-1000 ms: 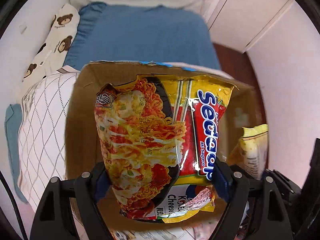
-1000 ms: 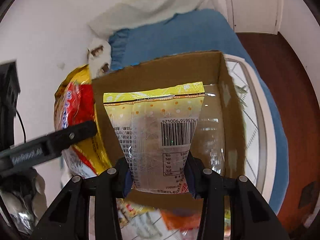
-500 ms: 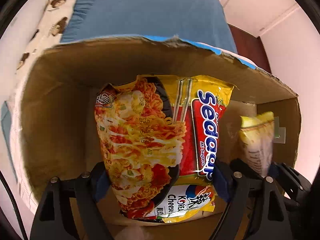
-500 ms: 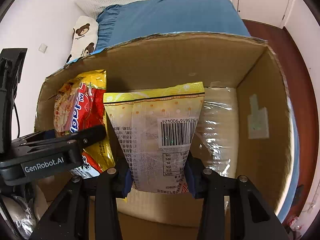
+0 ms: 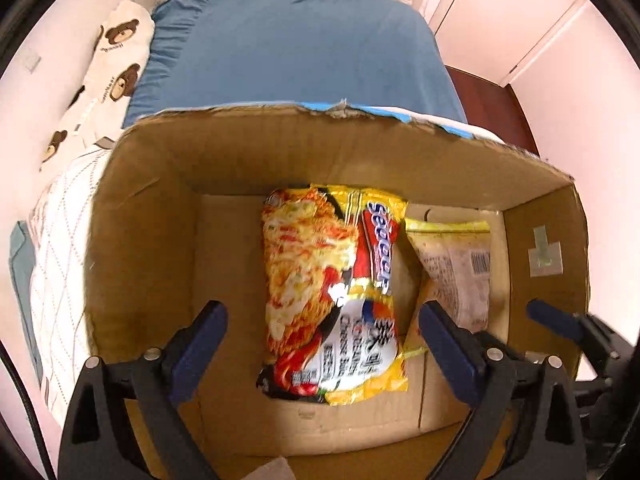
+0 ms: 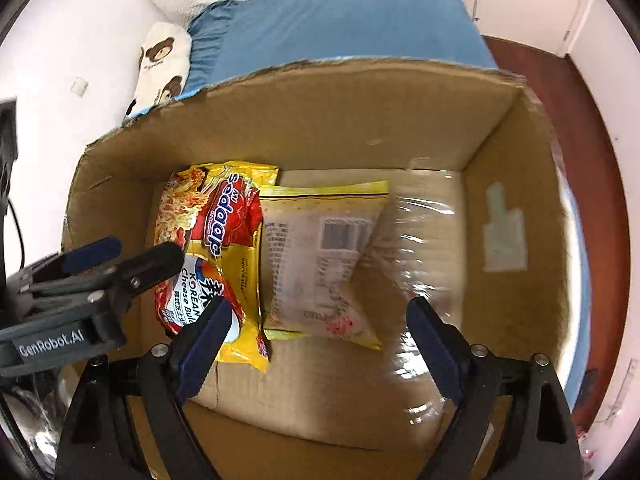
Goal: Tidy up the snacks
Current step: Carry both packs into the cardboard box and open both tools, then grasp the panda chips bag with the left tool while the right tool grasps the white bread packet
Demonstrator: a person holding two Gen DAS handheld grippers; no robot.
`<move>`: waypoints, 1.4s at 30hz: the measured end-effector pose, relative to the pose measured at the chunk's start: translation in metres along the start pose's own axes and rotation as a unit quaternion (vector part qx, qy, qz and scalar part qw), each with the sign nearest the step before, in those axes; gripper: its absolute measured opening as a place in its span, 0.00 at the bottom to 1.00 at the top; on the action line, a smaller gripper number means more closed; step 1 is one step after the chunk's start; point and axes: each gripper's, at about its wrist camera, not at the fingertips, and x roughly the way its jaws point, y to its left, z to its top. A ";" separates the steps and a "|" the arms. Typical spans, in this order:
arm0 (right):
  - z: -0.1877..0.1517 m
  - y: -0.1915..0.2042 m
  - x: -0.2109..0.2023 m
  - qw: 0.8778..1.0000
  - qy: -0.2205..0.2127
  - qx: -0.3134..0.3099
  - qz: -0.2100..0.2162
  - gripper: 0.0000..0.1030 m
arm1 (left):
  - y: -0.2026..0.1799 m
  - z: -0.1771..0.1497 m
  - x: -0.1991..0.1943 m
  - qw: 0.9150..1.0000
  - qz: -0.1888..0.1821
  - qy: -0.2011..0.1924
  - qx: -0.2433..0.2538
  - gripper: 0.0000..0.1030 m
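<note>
Over the open box (image 5: pixel 152 216), both grippers point steeply down, side by side. The left gripper (image 5: pixel 322 344) has let go, its jaws opening wide with nothing pressed between the pads; the noodle pack (image 5: pixel 320 280) lies below on the box floor. The right gripper (image 6: pixel 314 344) is likewise released and opening, above the clear pack (image 6: pixel 320 264), which lies touching the noodle pack's side.

We read "Sedaap" in white on the red band of the noodle packet (image 6: pixel 218 220), with "KOREAN" and "Cheese" lower down. The left gripper (image 6: pixel 120 254) body carries "GenRobot.AI". The clear yellow-edged packet (image 6: pixel 320 256) bears a barcode; its print stays illegible.
</note>
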 end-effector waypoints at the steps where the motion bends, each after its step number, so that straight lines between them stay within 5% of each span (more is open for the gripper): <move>1: -0.005 0.001 -0.005 1.000 -0.008 -0.004 -0.009 0.88 | 0.002 -0.004 -0.004 1.000 0.001 -0.006 -0.006 0.95; 23: -0.137 0.048 -0.159 0.982 -0.184 -0.025 -0.036 0.88 | 0.001 -0.107 -0.139 0.983 0.021 -0.184 0.016 0.95; 36: -0.194 0.068 -0.211 0.971 -0.238 0.006 -0.031 0.88 | 0.009 -0.168 -0.186 0.974 0.004 -0.225 0.036 0.95; 42: -0.224 0.062 -0.199 0.978 -0.205 0.024 -0.030 0.88 | 0.022 -0.203 -0.176 0.977 0.015 -0.212 0.028 0.95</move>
